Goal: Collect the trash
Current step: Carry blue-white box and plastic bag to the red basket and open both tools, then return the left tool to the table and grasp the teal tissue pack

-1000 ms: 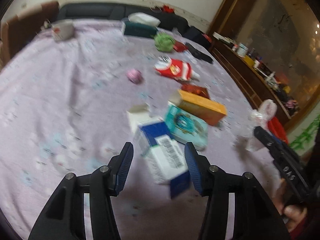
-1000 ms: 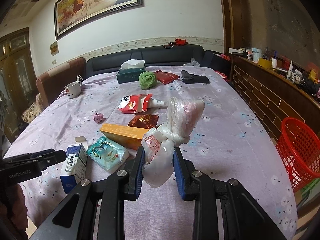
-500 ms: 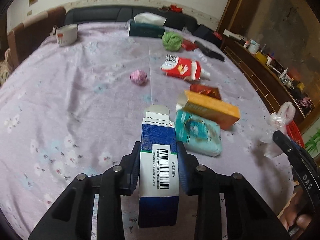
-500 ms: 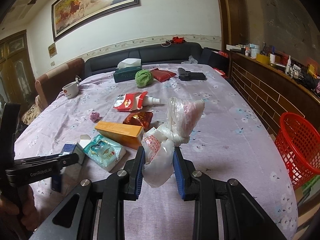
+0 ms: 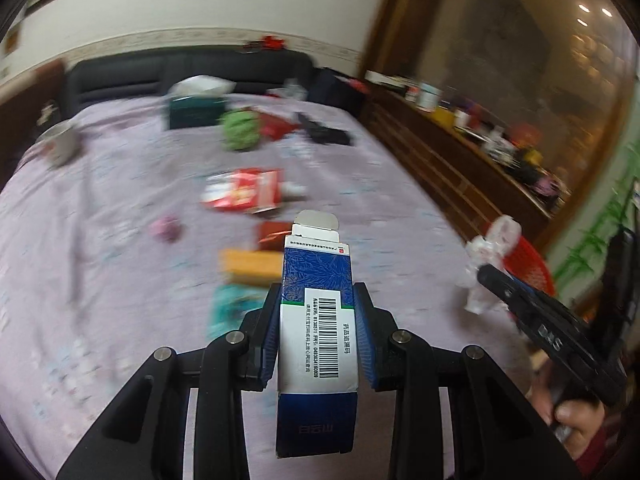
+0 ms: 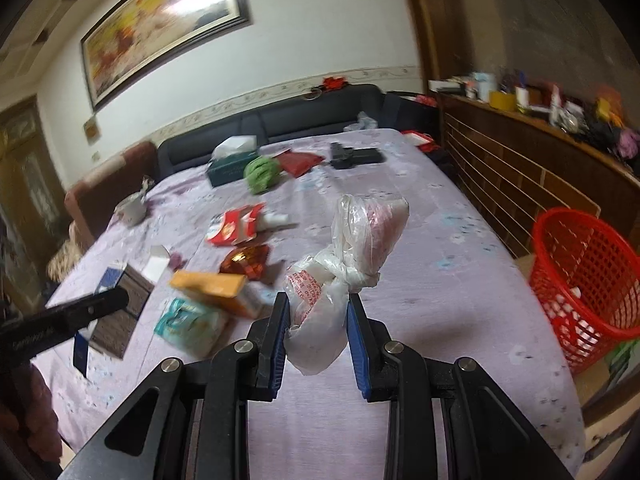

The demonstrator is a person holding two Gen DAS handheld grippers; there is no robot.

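My left gripper [image 5: 318, 304] is shut on a blue and white medicine box [image 5: 318, 320] with a barcode and holds it above the bed. The box also shows in the right wrist view [image 6: 120, 308]. My right gripper [image 6: 316, 312] is shut on a knotted clear plastic bag [image 6: 344, 268], held above the bed; the bag also shows in the left wrist view [image 5: 486, 264]. A red mesh basket [image 6: 580, 276] stands on the floor at the bed's right side. On the purple bedspread [image 6: 420, 216] lie an orange box [image 6: 208, 284], a teal packet [image 6: 188, 320], a red pouch [image 6: 236, 226] and a red foil wrapper [image 6: 246, 260].
Farther back lie a green ball [image 6: 262, 174], a dark tissue box [image 6: 230, 164], a red packet [image 6: 300, 160], a black object [image 6: 354, 156], a white cup [image 6: 134, 210] and a small pink wad [image 5: 166, 228]. A wooden sideboard [image 6: 540, 160] with clutter runs along the right.
My left gripper closed on the medicine box and lifted it off the bed, swinging right. My right gripper still holds the plastic bag and has shifted slightly towards the basket.
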